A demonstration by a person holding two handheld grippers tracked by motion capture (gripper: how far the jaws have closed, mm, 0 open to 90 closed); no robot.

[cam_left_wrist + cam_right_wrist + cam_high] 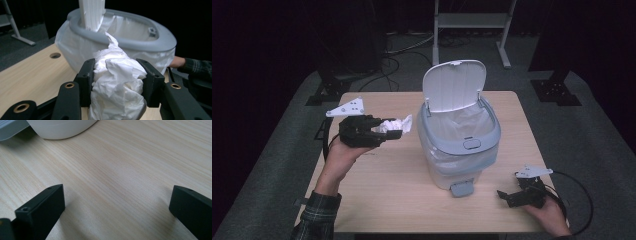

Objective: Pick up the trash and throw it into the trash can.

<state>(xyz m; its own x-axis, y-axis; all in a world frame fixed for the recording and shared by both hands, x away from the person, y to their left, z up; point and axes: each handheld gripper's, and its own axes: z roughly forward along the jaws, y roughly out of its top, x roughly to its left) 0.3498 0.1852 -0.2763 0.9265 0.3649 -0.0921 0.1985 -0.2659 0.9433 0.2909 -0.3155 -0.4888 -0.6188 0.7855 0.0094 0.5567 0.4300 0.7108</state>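
Dark floor and a metal stand (472, 22) lie beyond a pale wooden table (382, 175) with rounded corners. Near the middle of the table, a little toward its far edge, stands a white bin (459, 145) with a grey rim (140, 43) and a thin white liner (464, 120) folded over that rim. Its lid (453, 85) stands open, tipped up at the far side, and a grey pedal (461, 189) juts from its base toward the near edge.

Off the bin's left side, the left gripper (388, 131) is held up above the table in the person's left hand (341, 155), its jaws pointing toward the bin. The jaws are closed partway on a crumpled wad of white tissue (394, 123). In the left gripper view the tissue (117, 75) bulges out above and below the two black pads that press it from either side, and a torn tip of it rises in front of the bin's rim. The wad is just beside the bin wall and not over the opening; whether it touches the liner I cannot tell.

Near the table's near right corner, the right gripper (508, 196) rests low by the table in the person's right hand (548, 215), well apart from the bin. Its jaws stand wide with bare wood between them, holding nothing, and the bin's base (60, 128) shows at the top of the right gripper view.
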